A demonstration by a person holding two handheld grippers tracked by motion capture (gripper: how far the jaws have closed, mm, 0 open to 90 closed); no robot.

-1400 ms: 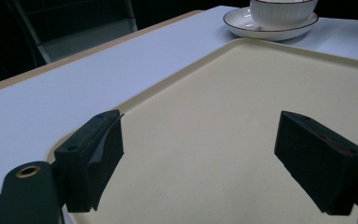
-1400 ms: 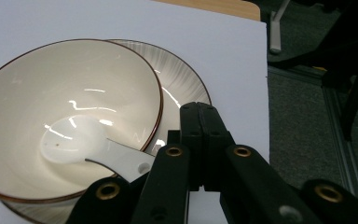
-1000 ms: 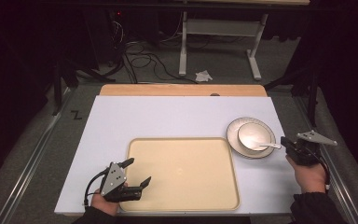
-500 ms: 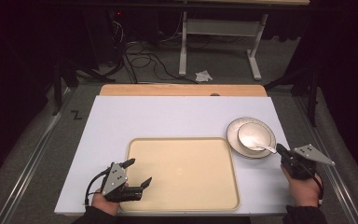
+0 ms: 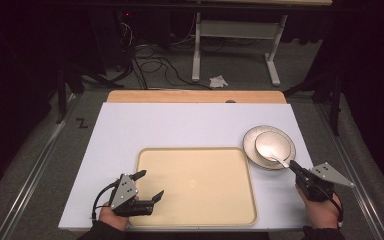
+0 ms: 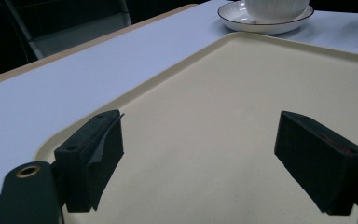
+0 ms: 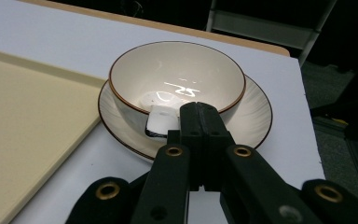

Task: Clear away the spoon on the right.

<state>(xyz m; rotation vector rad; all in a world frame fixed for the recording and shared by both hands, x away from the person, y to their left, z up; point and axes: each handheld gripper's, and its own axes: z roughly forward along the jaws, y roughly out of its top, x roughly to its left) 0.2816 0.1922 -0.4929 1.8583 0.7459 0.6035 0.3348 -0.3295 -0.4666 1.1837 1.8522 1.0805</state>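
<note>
The right gripper (image 7: 200,109) is clenched on the handle of a white spoon (image 7: 161,119) that lies in the bowl (image 7: 177,74) on its saucer (image 7: 256,112). The left gripper (image 5: 147,186) is released over the beige tray (image 5: 195,210), with nothing between its jaws.

A white-topped surface (image 5: 180,125) carries a large beige rectangular tray (image 5: 195,187) at its near middle. To the tray's right, just beside its far corner, sits a round white dark-rimmed saucer (image 5: 250,145), and a white ceramic bowl (image 5: 275,146) stands on it. A white spoon (image 5: 280,160) rests in the bowl, its handle reaching over the near rim. The left gripper (image 5: 147,186) lies over the tray's near left corner; the right gripper (image 5: 295,166) sits just before the saucer.
</note>
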